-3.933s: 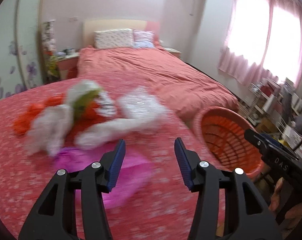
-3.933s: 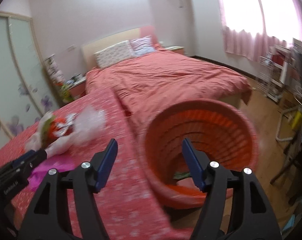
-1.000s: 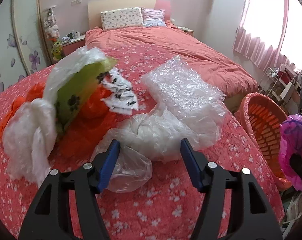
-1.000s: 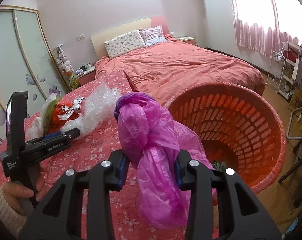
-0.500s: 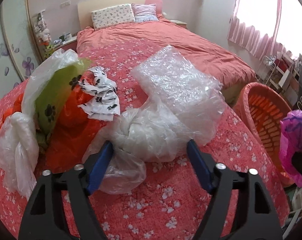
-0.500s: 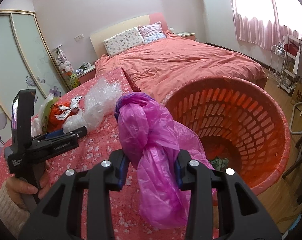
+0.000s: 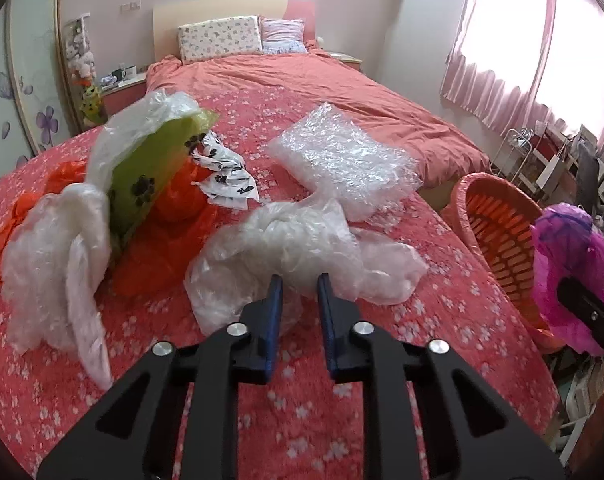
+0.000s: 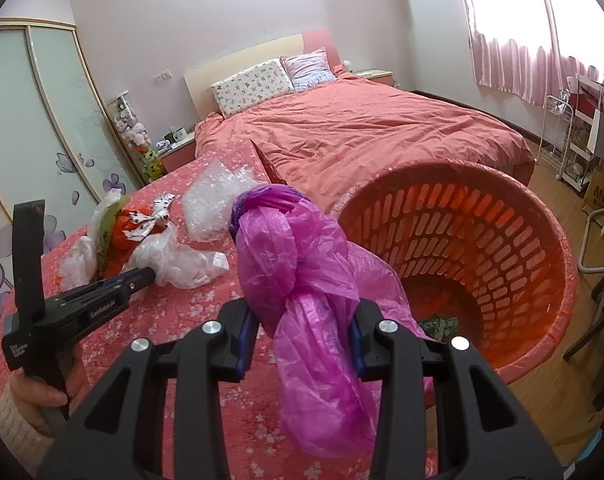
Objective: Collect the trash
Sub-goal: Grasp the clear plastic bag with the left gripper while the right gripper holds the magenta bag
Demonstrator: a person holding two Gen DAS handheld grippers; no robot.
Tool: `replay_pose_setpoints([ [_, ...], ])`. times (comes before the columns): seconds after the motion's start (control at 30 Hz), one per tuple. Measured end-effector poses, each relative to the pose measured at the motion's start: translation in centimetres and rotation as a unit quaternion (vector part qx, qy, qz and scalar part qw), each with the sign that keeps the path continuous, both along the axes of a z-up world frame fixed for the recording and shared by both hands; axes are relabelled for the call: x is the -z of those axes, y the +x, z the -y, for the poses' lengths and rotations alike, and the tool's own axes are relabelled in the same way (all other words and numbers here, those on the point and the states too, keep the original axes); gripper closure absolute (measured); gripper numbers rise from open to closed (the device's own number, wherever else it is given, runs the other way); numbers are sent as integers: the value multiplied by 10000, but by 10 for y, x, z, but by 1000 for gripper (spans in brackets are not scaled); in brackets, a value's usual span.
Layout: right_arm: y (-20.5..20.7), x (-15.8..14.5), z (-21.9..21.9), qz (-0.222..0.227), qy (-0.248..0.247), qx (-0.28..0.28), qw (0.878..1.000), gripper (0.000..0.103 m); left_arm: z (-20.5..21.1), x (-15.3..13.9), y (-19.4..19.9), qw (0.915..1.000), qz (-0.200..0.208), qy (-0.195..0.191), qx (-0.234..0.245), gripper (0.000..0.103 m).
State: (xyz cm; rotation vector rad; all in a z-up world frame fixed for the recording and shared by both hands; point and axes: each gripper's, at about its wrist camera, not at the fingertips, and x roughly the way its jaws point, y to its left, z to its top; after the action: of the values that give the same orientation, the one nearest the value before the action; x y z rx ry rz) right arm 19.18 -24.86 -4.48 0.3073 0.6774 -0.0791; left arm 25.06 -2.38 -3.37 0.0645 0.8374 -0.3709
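Beside the floral bedspread, the right gripper clenches a pink bag for the basket at 3 o'clock, while the left gripper nips clear plastic.

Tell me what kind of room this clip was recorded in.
A bedroom, almost certainly: a made bed with two pillows, a sliding wardrobe with flower decals, and pink curtains over the window.
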Motion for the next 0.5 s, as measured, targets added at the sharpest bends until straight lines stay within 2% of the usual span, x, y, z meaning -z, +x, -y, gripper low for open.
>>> replay_pose_setpoints([
  [0.07,-2,-3,-2,23,-17,-13,10000,66,-1,-2,-4,10000,19,-36,39,93],
  [0.5,-19,-18,-10,149,-127,-64,9998,66,2,-24,-23,9988,320,-344,151,94],
])
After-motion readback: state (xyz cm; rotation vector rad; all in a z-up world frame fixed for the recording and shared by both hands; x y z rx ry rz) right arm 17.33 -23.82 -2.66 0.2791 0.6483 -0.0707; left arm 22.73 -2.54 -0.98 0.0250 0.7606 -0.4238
